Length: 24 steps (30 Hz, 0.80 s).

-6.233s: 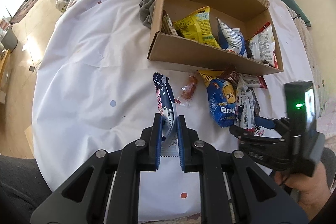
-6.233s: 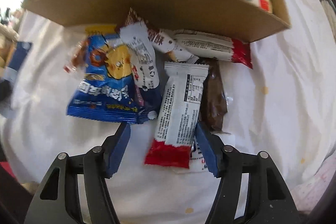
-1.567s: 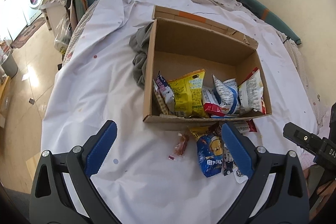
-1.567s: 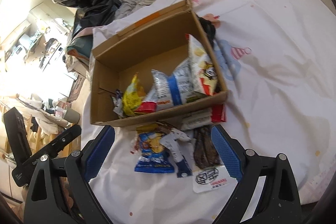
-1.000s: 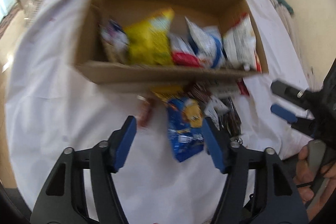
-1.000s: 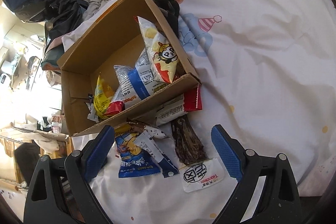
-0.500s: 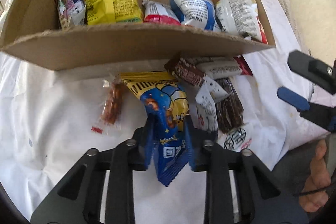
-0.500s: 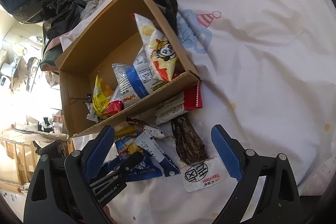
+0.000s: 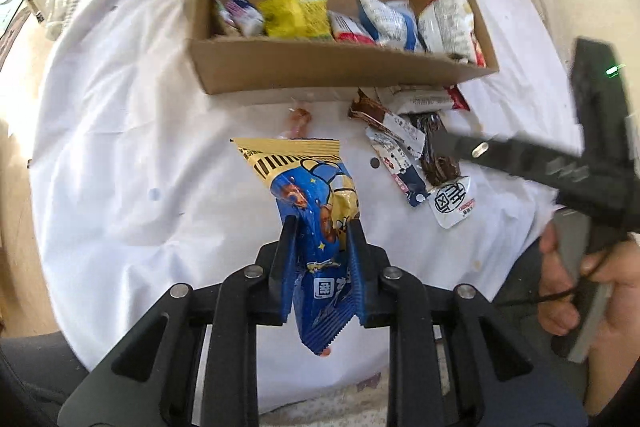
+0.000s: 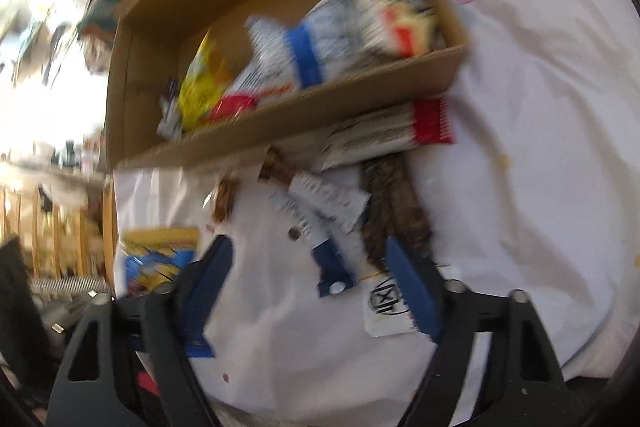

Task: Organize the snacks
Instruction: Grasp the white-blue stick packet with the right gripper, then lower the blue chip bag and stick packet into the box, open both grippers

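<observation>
The left gripper [image 9: 320, 259] clamps a crinkly blue-and-yellow foil snack bag [image 9: 316, 211] above the white cloth [image 9: 120, 147], short of the cardboard box [image 9: 320, 71]; the right gripper [image 10: 316, 283], jaws apart and just narrowing, straddles a flat blue-tipped wrapper [image 10: 328, 259].

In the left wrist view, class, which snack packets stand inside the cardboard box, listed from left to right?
Small purple and white packet → yellow bag → red and white packet → white and blue bag → white bag with red edge.
</observation>
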Motion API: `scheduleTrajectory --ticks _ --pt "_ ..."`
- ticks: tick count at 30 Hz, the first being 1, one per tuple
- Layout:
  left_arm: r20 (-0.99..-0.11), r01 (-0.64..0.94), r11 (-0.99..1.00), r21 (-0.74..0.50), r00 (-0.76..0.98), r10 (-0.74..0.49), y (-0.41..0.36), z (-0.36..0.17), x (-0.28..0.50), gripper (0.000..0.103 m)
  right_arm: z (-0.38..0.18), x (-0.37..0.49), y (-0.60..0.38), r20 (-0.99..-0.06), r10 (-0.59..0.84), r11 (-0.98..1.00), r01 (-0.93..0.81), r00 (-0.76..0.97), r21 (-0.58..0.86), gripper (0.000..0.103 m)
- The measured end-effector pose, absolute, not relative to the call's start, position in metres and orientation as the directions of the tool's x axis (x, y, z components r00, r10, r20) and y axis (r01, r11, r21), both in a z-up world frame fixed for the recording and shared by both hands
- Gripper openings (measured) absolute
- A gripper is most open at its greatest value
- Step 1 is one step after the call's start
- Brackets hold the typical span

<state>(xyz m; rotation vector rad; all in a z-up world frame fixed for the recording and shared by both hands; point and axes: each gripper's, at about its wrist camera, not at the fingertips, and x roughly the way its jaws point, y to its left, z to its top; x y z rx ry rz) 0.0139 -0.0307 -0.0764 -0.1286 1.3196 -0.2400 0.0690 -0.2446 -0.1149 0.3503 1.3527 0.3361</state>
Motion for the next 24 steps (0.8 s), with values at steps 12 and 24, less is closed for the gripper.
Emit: scheduleTrajectory --ticks 12,24 --pt "-0.926 0.063 0.981 -0.186 0.324 -0.196 -0.027 -0.062 0.024 0.020 -0.160 0.079 -0.197 -0.961 0.271 0.953 -0.153 0.050 0.261 0.033" --pt "-0.924 0.035 0.983 -0.180 0.337 -0.181 -0.023 -0.060 0.027 0.020 -0.154 0.058 -0.183 -0.943 0.332 0.924 -0.214 0.032 0.318 0.020"
